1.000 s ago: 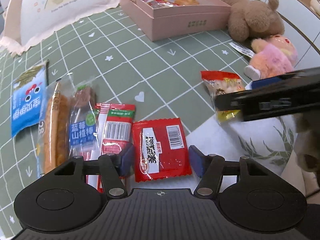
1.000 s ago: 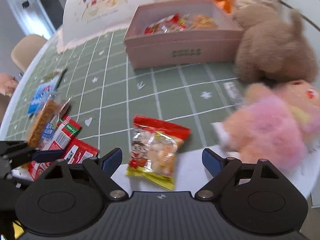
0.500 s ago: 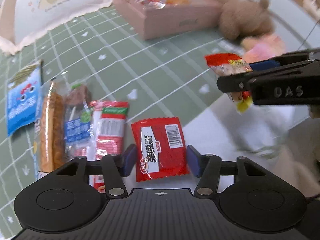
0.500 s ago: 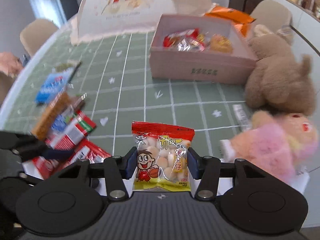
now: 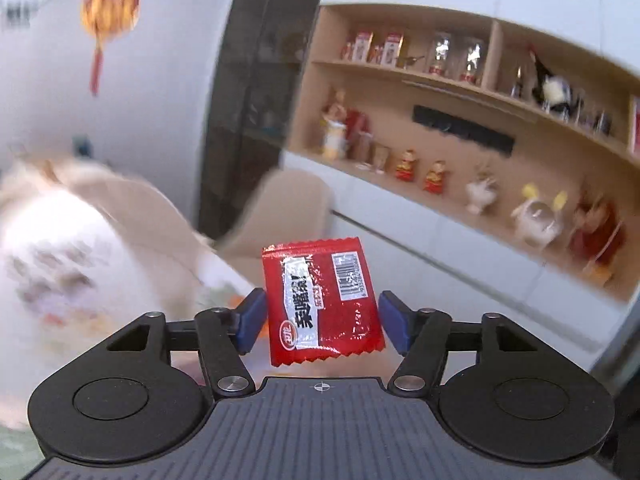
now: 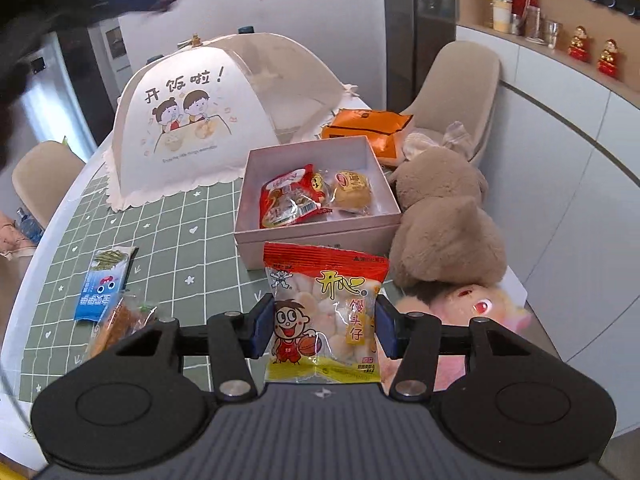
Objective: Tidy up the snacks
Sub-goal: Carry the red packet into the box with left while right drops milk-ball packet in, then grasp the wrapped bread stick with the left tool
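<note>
Our left gripper [image 5: 323, 317] is up off the table and faces a wall of wooden shelves [image 5: 440, 80] with small figurines. A red packet [image 5: 320, 304] stands between its blue pads, slightly tilted, its barcode at the upper right. These jaws are spread wide and have just been opening. The packet's side edges reach both pads, but we cannot tell whether the pads press on it.

Our right gripper [image 6: 320, 326] has just closed on a snack bag [image 6: 324, 312] of white puffs with a cartoon boy on it. Both pads press on its sides at about half opening. We hold the bag upright above the near part of the table [image 6: 180, 240].

A pink box [image 6: 316, 236] sits open towards the right edge of the table, just beyond the bag. It holds a red wrapper [image 6: 288, 196] and a yellow bun [image 6: 352, 194] side by side. An orange bag [image 6: 368, 124] lies behind the box, near the far edge. A white food cover [image 6: 188, 120] stands at the far left of the table.

A brown plush toy [image 6: 448, 240] leans against the right side of the box, and a pink plush toy [image 6: 480, 308] lies nearer us along the right edge. Near the left edge lie a blue packet [image 6: 98, 292] and a wrapped bread stick [image 6: 116, 320], touching each other.
</note>
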Motion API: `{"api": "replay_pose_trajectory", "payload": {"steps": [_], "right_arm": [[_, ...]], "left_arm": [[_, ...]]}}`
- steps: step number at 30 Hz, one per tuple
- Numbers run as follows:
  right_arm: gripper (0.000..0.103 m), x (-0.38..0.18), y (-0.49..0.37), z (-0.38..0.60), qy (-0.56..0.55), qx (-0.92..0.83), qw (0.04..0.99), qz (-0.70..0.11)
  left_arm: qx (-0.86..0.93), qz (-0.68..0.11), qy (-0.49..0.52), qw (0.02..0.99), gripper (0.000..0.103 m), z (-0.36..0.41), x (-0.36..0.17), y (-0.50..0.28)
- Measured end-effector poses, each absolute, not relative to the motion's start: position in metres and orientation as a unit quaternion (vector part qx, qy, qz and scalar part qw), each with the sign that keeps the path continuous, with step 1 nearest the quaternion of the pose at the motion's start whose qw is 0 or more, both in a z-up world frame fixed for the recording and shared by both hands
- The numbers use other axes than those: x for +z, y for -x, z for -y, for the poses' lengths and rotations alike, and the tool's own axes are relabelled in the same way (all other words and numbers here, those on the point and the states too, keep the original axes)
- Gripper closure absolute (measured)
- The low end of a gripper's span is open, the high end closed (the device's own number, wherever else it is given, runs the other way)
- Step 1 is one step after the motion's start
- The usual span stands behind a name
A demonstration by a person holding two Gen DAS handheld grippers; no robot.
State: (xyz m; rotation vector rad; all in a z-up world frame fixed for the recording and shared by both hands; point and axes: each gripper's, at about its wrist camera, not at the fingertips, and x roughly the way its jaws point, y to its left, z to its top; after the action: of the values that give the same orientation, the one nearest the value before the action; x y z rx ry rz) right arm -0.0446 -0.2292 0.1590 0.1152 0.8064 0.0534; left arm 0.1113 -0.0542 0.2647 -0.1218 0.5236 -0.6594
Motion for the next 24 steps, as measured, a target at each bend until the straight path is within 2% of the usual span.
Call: {"api": "replay_pose_trajectory", "payload": {"steps": [2,3,6,10,13,18,19,20,22,24], "right_arm": [[0.052,0.156,0.049,0.232,-0.063,0.022,0.916,-0.395],[0.052,0.155,0.05,0.234,-0.066,0.02,0.915,-0.397],[0.052,0.149,0.055,0.24,-0.071,0.011,0.911,-0.407],[0.052,0.145,0.05,0.248,-0.081,0.009,0.904,-0.419],[0.052,0.173,0.034,0.252,-0.077,0.036,0.916,-0.393],[0.051,0.261,-0.036,0.251,-0.041,0.078,0.942,-0.323],[0.047,0.274,-0.052,0.25,-0.035,0.083,0.946,-0.311],[0.024,0.288,-0.072,0.248,-0.031,0.089,0.95,-0.299],[0.0,0.301,-0.107,0.244,-0.029,0.074,0.95,-0.303],[0.0,0.303,-0.128,0.243,-0.049,0.054,0.949,-0.307]], "left_arm": [[-0.305,-0.327,0.071,0.892,0.041,0.065,0.23,-0.15],[-0.292,-0.336,0.067,0.893,0.042,0.068,0.217,-0.158],[-0.282,-0.299,0.084,0.908,0.042,0.061,0.202,-0.153],[-0.283,-0.29,0.143,0.903,0.042,0.024,0.198,-0.132],[-0.268,-0.288,0.141,0.909,0.042,-0.015,0.198,-0.108],[-0.178,-0.32,0.166,0.915,0.042,-0.09,0.19,-0.054],[-0.156,-0.327,0.173,0.916,0.042,-0.103,0.185,-0.043],[-0.138,-0.332,0.18,0.916,0.042,-0.115,0.181,-0.032],[-0.101,-0.344,0.194,0.913,0.042,-0.138,0.167,-0.01],[-0.066,-0.357,0.207,0.909,0.042,-0.157,0.152,0.011]]}}
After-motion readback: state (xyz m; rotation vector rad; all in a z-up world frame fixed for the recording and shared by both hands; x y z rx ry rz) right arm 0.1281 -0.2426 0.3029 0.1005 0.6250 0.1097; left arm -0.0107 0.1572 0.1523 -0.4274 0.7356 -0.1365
